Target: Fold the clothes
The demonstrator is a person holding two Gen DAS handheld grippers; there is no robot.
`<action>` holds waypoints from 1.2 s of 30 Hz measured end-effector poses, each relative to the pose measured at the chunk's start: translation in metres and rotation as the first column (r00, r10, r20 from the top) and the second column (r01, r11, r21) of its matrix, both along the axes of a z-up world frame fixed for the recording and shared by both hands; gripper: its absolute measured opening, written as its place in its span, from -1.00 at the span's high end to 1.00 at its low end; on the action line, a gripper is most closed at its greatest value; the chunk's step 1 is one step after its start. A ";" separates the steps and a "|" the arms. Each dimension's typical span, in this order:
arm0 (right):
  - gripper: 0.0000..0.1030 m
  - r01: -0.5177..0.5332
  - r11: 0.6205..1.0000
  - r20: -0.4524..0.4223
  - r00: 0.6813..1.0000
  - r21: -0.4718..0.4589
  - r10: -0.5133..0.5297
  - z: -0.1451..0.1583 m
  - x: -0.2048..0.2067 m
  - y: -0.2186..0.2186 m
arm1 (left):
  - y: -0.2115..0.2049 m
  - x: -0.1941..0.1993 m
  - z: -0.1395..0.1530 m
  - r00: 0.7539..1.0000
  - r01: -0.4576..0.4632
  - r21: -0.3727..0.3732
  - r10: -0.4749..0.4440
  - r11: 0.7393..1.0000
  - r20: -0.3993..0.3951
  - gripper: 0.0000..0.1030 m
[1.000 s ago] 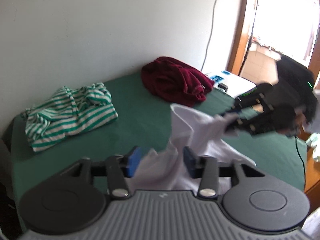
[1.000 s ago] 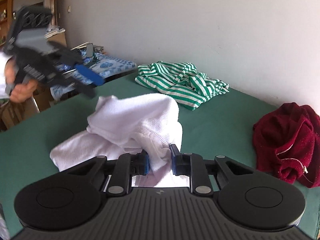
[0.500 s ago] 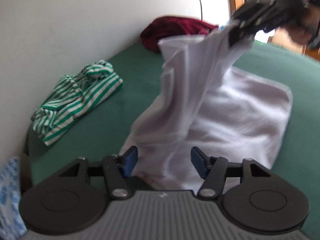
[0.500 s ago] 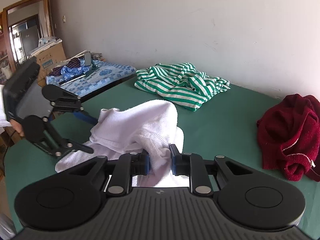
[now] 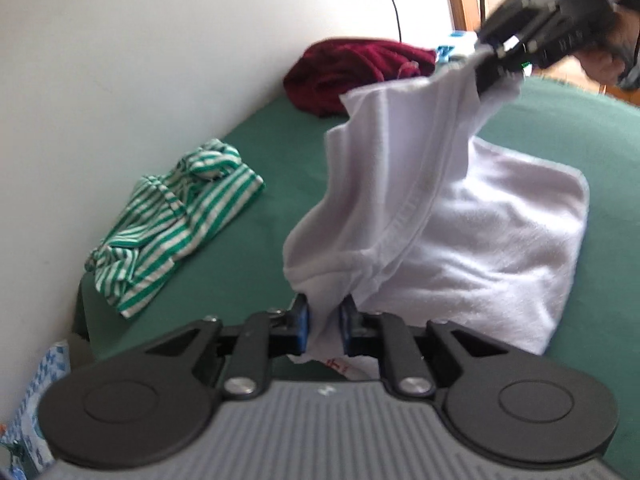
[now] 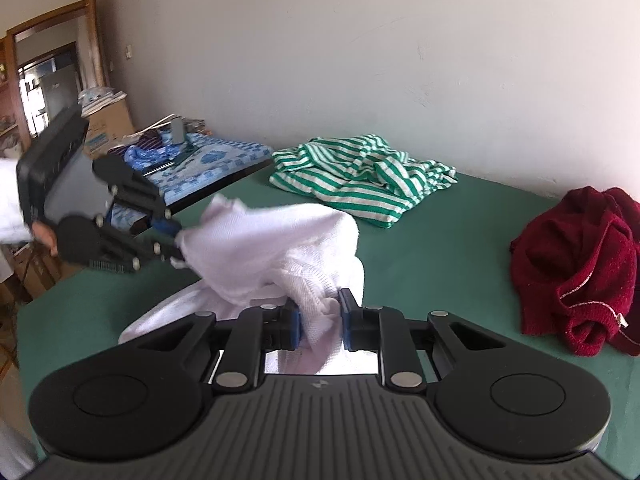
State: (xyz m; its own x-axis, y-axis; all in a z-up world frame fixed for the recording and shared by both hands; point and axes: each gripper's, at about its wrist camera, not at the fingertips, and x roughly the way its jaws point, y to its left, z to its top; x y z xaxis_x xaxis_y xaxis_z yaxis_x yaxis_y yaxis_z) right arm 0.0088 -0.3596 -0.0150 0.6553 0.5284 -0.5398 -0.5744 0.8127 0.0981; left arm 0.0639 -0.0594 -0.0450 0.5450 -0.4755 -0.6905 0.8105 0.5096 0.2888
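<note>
a: now that the blue pads of the left gripper have just been closing, what do they hold?

b: a bunched corner of the white garment. in the previous left wrist pictures the fingers stood wide on either side of the cloth; at present they pinch it, with fabric pressed between both pads.

a: and the right gripper?

b: unchanged. its fingers are clamped on another bunch of the same white garment, as in both previous pictures. in the left wrist view it appears at upper right, holding its corner raised.

a: where does the garment sit?

b: partly lifted, partly spread. a hemmed edge runs taut between the two grips, while the lower layer rests flat on the green desk, out toward the right.

a: meaning for the task?

b: judgement only: both corners are now secured, so the grasp phase looks complete and a fold of the held edge across the flat layer can begin. the striped garment and the dark red garment lie well apart near the wall, apparently not yet folded.
</note>
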 end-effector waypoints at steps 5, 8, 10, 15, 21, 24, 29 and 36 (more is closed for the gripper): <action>0.64 -0.062 0.997 -0.014 0.998 -0.048 0.061 0.001 -0.022 -0.002 | 0.006 -0.030 0.010 0.999 0.038 -0.027 -0.039 0.999 -0.031 0.74; 0.64 -0.109 0.988 -0.027 0.994 -0.109 0.107 -0.006 -0.034 0.001 | 0.004 -0.049 0.005 0.995 0.070 -0.024 -0.071 0.997 -0.063 0.74; 0.64 -0.138 0.979 -0.040 0.990 -0.151 0.134 -0.014 -0.040 0.005 | 0.002 -0.056 -0.005 0.992 0.077 -0.005 -0.077 0.997 -0.096 0.73; 0.60 -0.201 0.929 -0.057 0.980 -0.310 0.192 -0.045 -0.054 0.021 | 0.000 -0.063 -0.029 0.987 0.070 0.048 -0.062 0.996 -0.148 0.55; 0.41 -0.208 0.932 -0.082 0.978 -0.298 0.192 -0.038 -0.077 0.016 | 0.011 -0.082 -0.002 0.991 0.067 0.049 -0.060 0.997 -0.123 0.31; 0.11 -0.105 0.986 -0.041 0.994 -0.128 0.101 -0.014 -0.081 0.005 | 0.011 -0.096 0.022 0.994 0.086 -0.041 -0.089 0.995 -0.057 -0.42; 0.27 0.015 0.992 -0.007 1.000 -0.127 -0.016 -0.036 -0.066 0.033 | -0.029 -0.089 0.011 0.985 0.171 -0.041 -0.172 0.984 -0.005 -0.44; 0.87 -0.035 0.988 -0.055 0.998 -0.148 0.027 -0.059 -0.074 0.039 | -0.050 -0.082 -0.018 0.970 0.193 -0.021 -0.194 0.981 -0.146 0.47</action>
